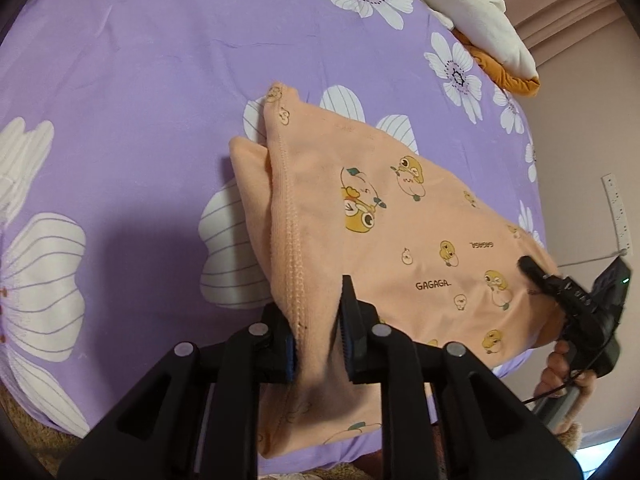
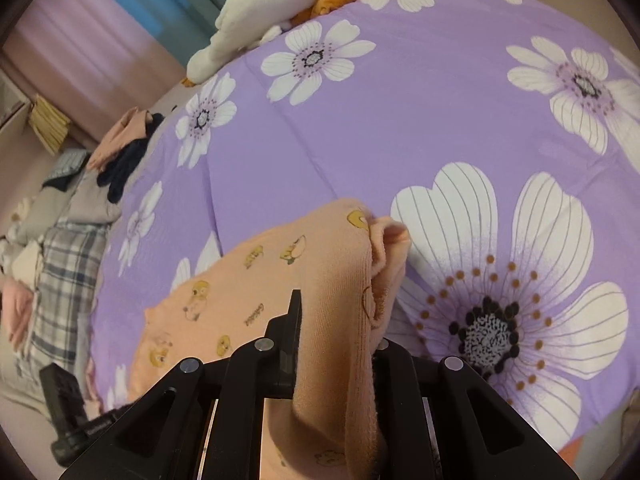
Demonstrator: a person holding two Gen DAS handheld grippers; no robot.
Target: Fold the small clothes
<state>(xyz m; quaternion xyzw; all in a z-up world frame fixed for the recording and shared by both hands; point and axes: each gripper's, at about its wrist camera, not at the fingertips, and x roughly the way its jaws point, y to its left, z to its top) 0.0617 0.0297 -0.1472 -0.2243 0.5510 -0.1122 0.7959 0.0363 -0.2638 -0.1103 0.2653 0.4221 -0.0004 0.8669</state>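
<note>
A small peach garment (image 1: 400, 216) printed with yellow cartoon chicks and the word GAGAGA lies partly lifted over a purple flowered bedsheet (image 1: 140, 100). My left gripper (image 1: 318, 328) is shut on one edge of it, near the stitched hem. My right gripper (image 2: 334, 340) is shut on the opposite edge of the same garment (image 2: 248, 292); it also shows in the left wrist view (image 1: 536, 276) at the garment's far right. The cloth hangs between the two grippers, and its far end rests bunched on the sheet.
A cream and orange plush toy (image 1: 488, 28) lies at the far edge of the bed. In the right wrist view a pile of other clothes (image 2: 120, 156), a plaid cloth (image 2: 68, 272) and the other gripper's handle (image 2: 64, 412) sit off the bed's left side.
</note>
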